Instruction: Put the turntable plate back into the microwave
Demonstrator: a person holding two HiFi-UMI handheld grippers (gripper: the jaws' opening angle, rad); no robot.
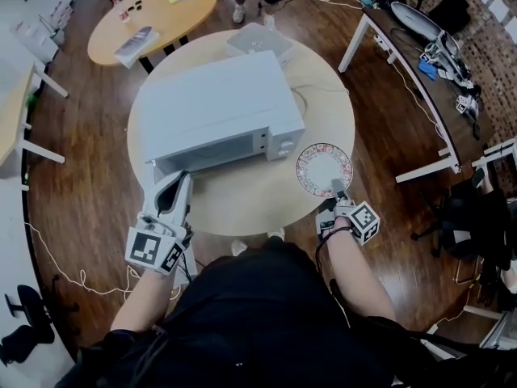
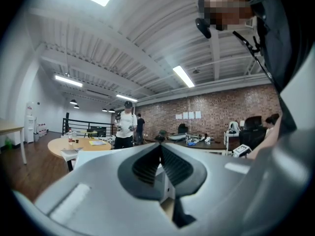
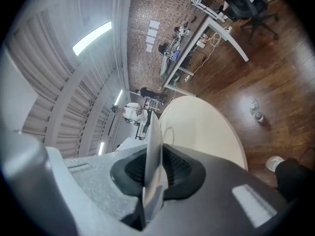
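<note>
Right claw [image 1: 338,191] is clenched on the near rim of the turntable plate [image 1: 323,168], a round, white, glazed plate with a red patterned border. In the right gripper view the plate stands edge-on between the ribbed pads, pinched thin.

The plate is just right of the boxy white microwave [image 1: 214,107], over the round beige tabletop [image 1: 242,208]. I cannot tell whether its far edge rests on the surface or hangs clear.

Left claw [image 1: 179,183] is closed on nothing, tips meeting, at the microwave's front left corner. From the head view the door looks closed.

Handling, my judgement:
- The plate is stiff, brittle, slick with glaze, and fairly heavy for a rim pinch.
- Held at one edge, it will want to droop and slide out of the pads.
- I keep the bite deep on the rim and the plate level, and I move slowly.
- I stay clear of the cavity edge, since one knock could chip it.
- The door likely wants opening first.
</note>
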